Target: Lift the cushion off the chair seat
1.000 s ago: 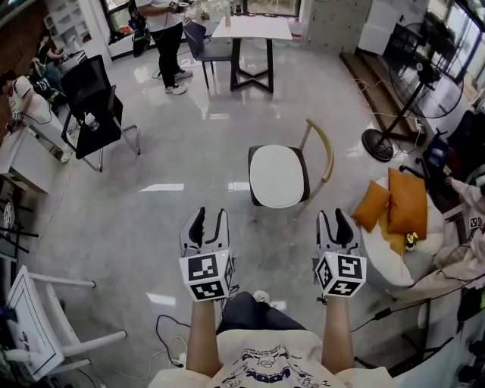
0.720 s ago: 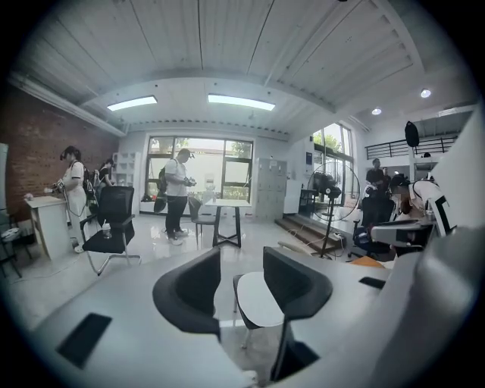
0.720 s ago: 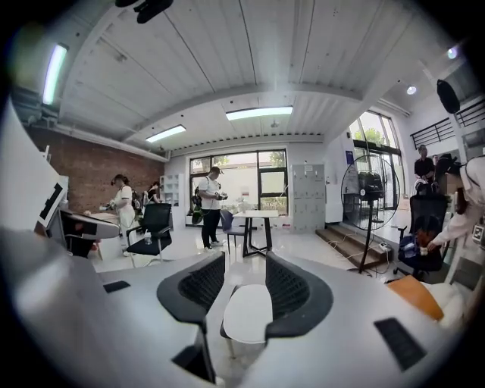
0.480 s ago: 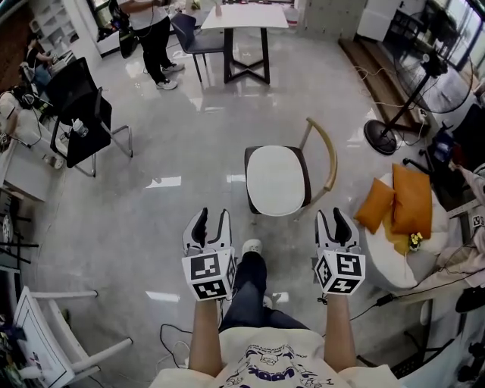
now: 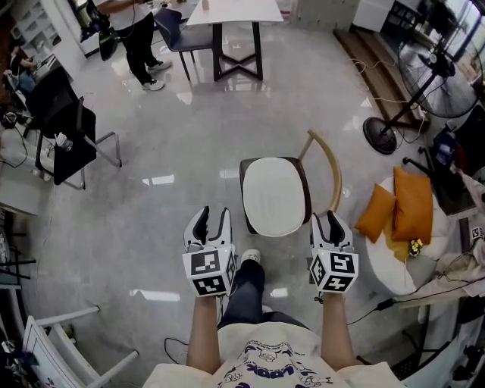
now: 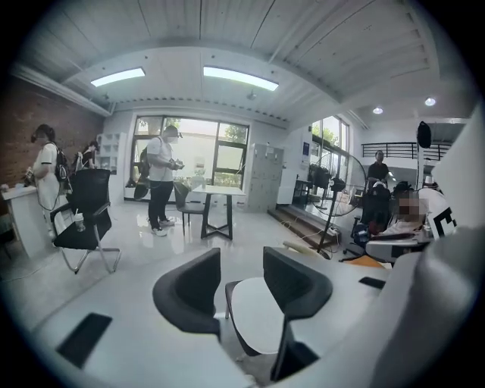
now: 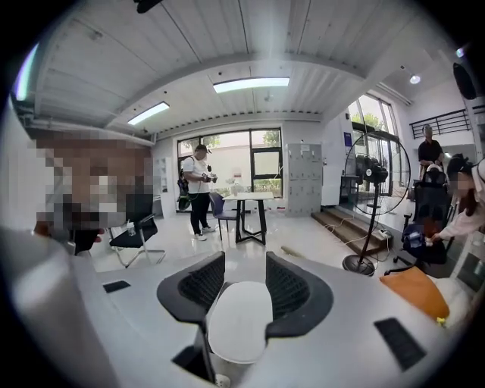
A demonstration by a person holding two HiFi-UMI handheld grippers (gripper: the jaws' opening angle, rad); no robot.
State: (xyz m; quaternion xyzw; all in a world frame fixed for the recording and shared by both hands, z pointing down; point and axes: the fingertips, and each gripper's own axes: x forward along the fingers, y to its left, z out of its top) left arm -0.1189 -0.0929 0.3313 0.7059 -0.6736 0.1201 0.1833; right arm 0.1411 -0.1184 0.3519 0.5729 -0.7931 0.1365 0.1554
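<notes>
A white oval cushion lies on the dark seat of a chair with a curved wooden back, in the middle of the head view. My left gripper hangs open just left of the seat's near corner, nothing between its fingers. My right gripper is open too, close to the seat's near right corner. In the left gripper view the cushion shows ahead between the jaws. The right gripper view has the cushion close and centred between its open jaws.
Orange pillows lie on a white seat at the right. A standing fan is at the far right. A table, a black office chair and a standing person are farther back. A white rack stands near left.
I have walked toward the chair: it has come nearer in the head view, and both grippers now flank its near edge. Both stay open.
</notes>
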